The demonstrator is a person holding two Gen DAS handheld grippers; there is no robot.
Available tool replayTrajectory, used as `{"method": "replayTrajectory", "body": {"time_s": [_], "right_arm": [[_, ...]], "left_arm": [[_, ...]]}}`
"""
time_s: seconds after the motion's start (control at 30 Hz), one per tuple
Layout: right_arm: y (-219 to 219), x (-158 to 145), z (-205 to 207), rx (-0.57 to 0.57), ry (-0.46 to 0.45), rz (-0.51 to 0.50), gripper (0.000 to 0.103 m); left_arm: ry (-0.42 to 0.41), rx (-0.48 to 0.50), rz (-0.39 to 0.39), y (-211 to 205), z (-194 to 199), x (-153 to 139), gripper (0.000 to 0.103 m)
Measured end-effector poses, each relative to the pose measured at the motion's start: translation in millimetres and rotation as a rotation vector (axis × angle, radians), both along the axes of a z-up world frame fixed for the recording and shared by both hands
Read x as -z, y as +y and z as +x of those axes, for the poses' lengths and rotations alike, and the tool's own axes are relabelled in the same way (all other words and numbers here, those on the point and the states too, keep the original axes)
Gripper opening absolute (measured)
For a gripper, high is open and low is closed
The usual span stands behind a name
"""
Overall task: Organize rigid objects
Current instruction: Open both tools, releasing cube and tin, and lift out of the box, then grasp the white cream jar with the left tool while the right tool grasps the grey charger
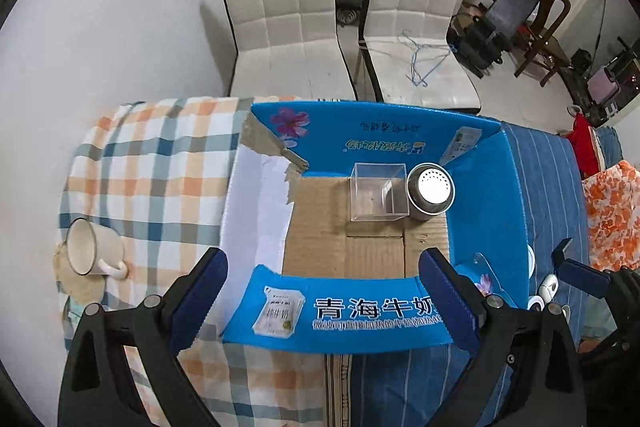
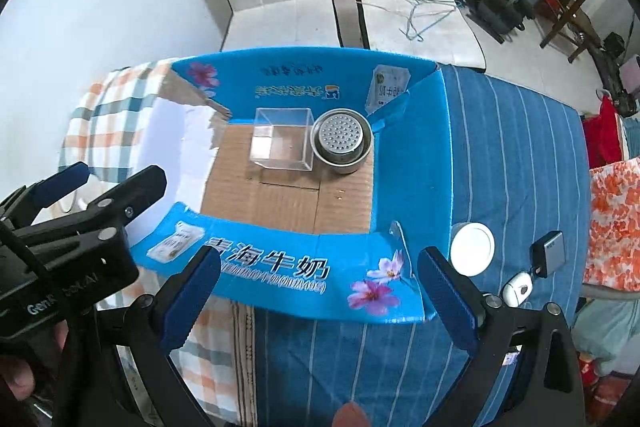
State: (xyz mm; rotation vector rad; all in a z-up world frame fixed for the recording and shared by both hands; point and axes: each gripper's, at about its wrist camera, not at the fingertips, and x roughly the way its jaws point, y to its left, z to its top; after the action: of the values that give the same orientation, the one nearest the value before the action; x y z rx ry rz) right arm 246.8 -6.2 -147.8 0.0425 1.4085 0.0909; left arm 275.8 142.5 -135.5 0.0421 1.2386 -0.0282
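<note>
An open blue cardboard box lies on the table. Inside at its far end stand a clear plastic cube and a steel strainer cup, side by side. My left gripper is open and empty above the box's near flap. My right gripper is open and empty over the near flap too. A white enamel mug lies on its side at the left. A white round lid, a grey square device and a small white gadget lie right of the box.
The table carries a checked cloth on the left and a blue striped cloth on the right. Two white chairs stand behind the table. Gym gear fills the far right. The left gripper shows in the right wrist view.
</note>
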Motion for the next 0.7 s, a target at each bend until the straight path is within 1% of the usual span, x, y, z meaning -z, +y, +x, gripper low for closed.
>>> {"method": "replayTrajectory", "body": {"time_s": [0.13, 0.27, 0.4, 0.5, 0.53, 0.6, 0.63, 0.7], "right_arm": [[-4.8, -21.5, -15.1, -0.028, -0.046, 0.019, 0.101], [-20.1, -35.9, -28.3, -0.037, -0.075, 0.037, 0.101], [-54.2, -40.6, -43.1, -0.007, -0.074, 0.074, 0.101], [-97.8, -37.2, -56.4, 0.042, -0.058, 0.066, 0.101], [-120.0, -34.4, -61.9, 0.069, -0.05, 0.052, 0.101], [-154.1, -28.0, -68.9, 0.114, -0.039, 0.015, 0.101], [-180.1, -20.8, -73.5, 0.153, -0.023, -0.013, 0.101], [-219.9, -6.9, -78.9, 0.219, 0.014, -0.034, 0.101]], "left_arm": [[-0.047, -0.007, 0.027, -7.9, -15.7, -20.6, 0.098], [-0.068, -0.015, 0.028, -23.2, -29.5, -33.8, 0.098], [-0.064, 0.018, -0.011, -53.9, -41.2, -39.4, 0.098], [-0.067, 0.063, -0.033, -92.0, -48.0, -36.4, 0.098], [-0.063, 0.086, -0.04, -111.5, -49.9, -32.2, 0.098], [-0.046, 0.123, -0.045, -140.3, -49.8, -21.5, 0.098], [-0.03, 0.151, -0.044, -158.6, -48.9, -13.7, 0.098], [-0.009, 0.209, -0.029, -194.1, -47.1, 1.4, 0.098]]}}
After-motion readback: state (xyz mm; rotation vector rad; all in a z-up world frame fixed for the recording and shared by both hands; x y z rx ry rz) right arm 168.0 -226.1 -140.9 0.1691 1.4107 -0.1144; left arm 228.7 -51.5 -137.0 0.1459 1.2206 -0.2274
